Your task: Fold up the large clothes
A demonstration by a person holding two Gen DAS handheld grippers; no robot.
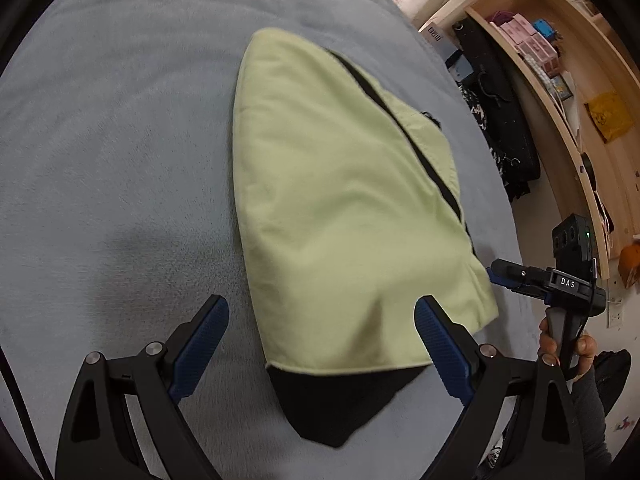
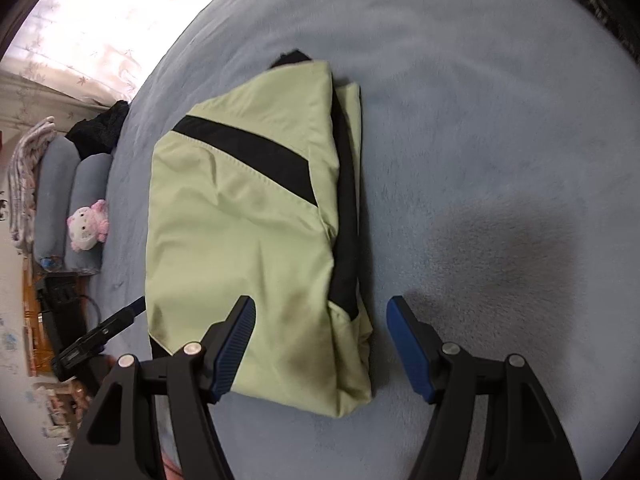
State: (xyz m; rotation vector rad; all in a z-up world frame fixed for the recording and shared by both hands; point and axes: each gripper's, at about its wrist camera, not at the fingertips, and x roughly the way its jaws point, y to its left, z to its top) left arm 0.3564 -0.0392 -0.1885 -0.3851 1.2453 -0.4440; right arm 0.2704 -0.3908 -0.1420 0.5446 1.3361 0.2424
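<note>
Left gripper [image 1: 322,344] angled steeply downward, jaws spread wide, blue pads [image 1: 200,344] at 7 and 5 o'clock pressing nothing. Right gripper [image 2: 322,344] likewise tilted down, jaws apart, nothing pinched. In the left wrist view, at 4 o'clock, a hand [image 1: 566,350] wrapped round the right gripper's handle, grey sleeve below.
</note>
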